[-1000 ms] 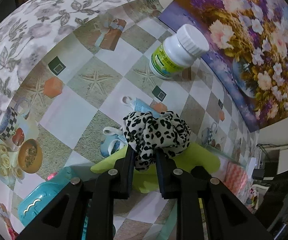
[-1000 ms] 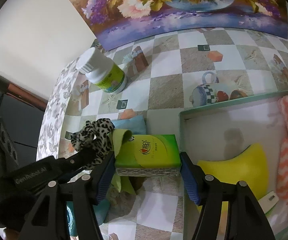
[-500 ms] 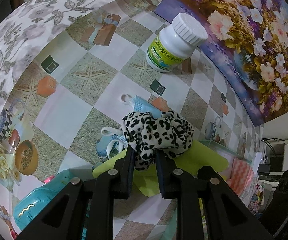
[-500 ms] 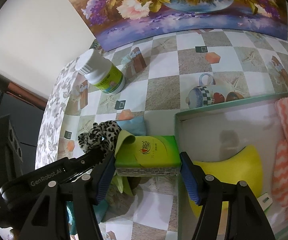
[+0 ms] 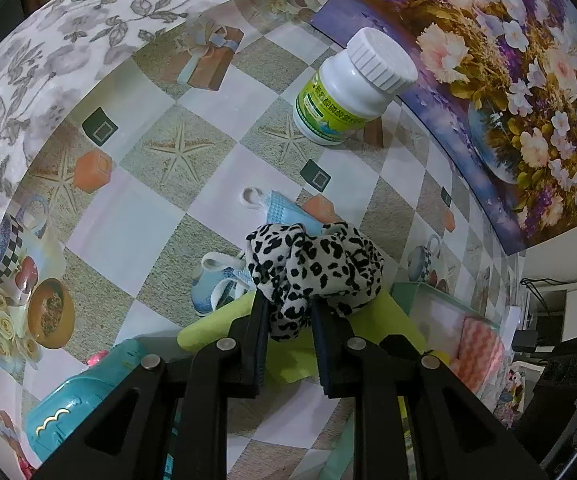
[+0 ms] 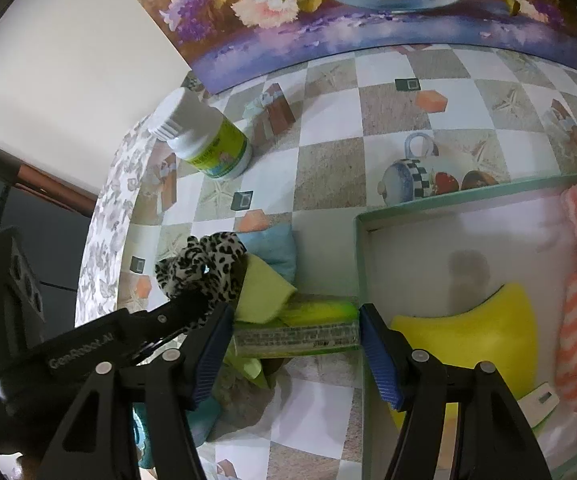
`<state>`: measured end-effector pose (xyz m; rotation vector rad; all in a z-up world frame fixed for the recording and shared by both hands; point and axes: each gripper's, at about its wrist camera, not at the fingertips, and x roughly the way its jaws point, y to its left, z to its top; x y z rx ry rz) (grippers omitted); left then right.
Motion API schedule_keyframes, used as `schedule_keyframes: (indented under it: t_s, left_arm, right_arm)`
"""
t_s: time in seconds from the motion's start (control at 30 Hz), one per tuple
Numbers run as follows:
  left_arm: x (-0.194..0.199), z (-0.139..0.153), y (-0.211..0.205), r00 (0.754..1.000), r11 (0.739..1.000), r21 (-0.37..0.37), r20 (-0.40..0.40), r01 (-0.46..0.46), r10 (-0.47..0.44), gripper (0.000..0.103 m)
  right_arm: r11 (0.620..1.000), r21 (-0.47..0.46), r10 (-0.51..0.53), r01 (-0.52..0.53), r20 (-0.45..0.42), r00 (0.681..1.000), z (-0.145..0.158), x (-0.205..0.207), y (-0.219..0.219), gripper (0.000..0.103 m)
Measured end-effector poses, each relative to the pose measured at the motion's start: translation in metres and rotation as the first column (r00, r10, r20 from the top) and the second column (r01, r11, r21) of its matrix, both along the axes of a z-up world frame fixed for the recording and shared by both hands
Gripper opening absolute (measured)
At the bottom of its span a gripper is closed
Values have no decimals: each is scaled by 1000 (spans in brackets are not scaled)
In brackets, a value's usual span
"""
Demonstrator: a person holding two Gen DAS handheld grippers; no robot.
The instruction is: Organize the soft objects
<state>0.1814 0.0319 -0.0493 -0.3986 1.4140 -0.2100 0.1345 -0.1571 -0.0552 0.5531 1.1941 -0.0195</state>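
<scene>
Counter (image 6: 328,168) covered by checkered printed cloth. White pill bottle (image 6: 204,140) upright, upper left of right wrist view, near floral painting (image 6: 368,20) at top. Blue face mask (image 5: 224,280) flat at centre of left wrist view. Green-rimmed tray (image 6: 362,264) at right. Teal case (image 5: 72,404) lower left.

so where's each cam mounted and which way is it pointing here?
Left wrist: on the left gripper, looking along its black fingers, shut on a leopard-print fabric scrunchie, toward the white pill bottle.
Right wrist: on the right gripper, blue-padded fingers clamping a green tissue pack beside the white tray; left gripper visible.
Shared: scrunchie, bottle, tray, yellow-green cloth.
</scene>
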Motion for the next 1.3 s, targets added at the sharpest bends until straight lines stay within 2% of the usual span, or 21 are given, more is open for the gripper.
schedule_keyframes:
  t_s: [0.4,0.67,0.87,1.13,1.3]
  left_arm:
    - [-3,7,5,1000,1000,-5,16,-18,19,21]
    - [-4,8,6,999,1000,-13,17,-27,28,21]
    - [-7,17,13,999,999,-21,29,-41,42,21]
    - [-16,38,28,996,998,-21,76,-54,56,21]
    - [-24,45,39,993,996,-33,83,-82,85,21]
  right_arm:
    - [1000,-19,9,-9,-23,1000,-6,1,2,67]
    - [997,-45,59,-61,-45,997,-8,2,8,72]
    - [992,-70,96,-105,-116,989,-22,1,14,73]
    - [964,-187,155,-188,-177,972,-28,-3,36,74]
    - [948,-226,180,-223,-196,964,-29,-8,49,75]
